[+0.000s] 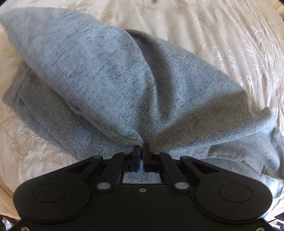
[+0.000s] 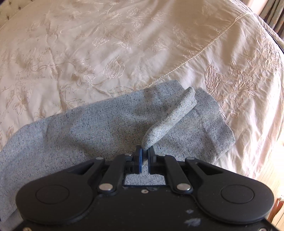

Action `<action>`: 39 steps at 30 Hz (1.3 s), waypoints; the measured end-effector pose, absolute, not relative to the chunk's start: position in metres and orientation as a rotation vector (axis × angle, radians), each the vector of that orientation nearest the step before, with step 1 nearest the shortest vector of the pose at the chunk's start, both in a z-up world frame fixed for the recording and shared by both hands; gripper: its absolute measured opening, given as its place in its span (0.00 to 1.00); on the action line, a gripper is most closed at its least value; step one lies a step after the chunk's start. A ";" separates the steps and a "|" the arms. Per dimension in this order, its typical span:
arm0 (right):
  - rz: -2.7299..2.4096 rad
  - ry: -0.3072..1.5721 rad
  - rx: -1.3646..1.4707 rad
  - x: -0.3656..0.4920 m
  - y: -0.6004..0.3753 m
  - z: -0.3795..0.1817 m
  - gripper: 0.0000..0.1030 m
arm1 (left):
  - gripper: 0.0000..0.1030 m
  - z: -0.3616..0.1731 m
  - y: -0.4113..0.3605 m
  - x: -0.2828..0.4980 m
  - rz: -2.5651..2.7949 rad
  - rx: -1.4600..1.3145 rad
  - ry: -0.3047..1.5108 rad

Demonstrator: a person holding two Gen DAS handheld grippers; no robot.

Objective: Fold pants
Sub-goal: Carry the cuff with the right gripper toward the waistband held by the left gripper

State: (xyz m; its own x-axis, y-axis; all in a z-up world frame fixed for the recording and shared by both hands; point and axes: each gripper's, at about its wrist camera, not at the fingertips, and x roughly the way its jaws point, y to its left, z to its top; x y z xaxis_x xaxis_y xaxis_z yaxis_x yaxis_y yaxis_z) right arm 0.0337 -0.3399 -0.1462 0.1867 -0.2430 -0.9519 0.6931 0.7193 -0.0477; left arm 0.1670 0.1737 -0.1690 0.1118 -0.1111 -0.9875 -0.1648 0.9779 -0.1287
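Note:
Grey speckled pants (image 1: pixel 159 92) lie on a cream embroidered bedspread (image 1: pixel 221 35). My left gripper (image 1: pixel 141 148) is shut on a corner of the cloth, and a lifted fold stretches up and left from its tips. Under that fold lies a flat layer with a hemmed edge at the left. In the right wrist view the pants (image 2: pixel 88 128) spread to the left, with their end at the right. My right gripper (image 2: pixel 145 151) is shut on a raised ridge of the cloth that runs up and right from the fingers.
The bedspread (image 2: pixel 106 44) carries floral embroidery and a corded seam (image 2: pixel 204 51) running diagonally. The bed's edge curves down at the right, with wooden floor (image 2: pixel 269 174) beyond it. A dark curtain (image 2: pixel 276 14) hangs at the top right.

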 end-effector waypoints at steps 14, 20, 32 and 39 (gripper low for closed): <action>-0.595 1.057 0.485 0.010 -0.365 -0.101 0.05 | 0.04 -0.135 0.193 0.165 0.030 -0.272 1.436; -0.599 1.216 0.516 -0.029 -0.369 -0.156 0.05 | 0.04 -0.140 0.185 0.137 0.084 -0.223 1.453; -0.574 1.082 0.487 -0.049 -0.375 -0.141 0.06 | 0.04 -0.136 0.140 0.135 0.127 -0.176 1.396; -0.487 1.231 0.501 -0.050 -0.386 -0.159 0.06 | 0.04 -0.146 0.130 0.131 0.203 -0.161 1.435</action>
State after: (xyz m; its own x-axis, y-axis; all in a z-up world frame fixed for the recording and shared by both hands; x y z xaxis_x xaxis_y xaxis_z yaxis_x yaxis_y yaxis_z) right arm -0.0499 -0.3857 -0.1595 0.2602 -0.0795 -0.9623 0.6004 0.7938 0.0968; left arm 0.1313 0.1300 -0.1462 0.1230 0.0419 -0.9915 -0.2352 0.9719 0.0119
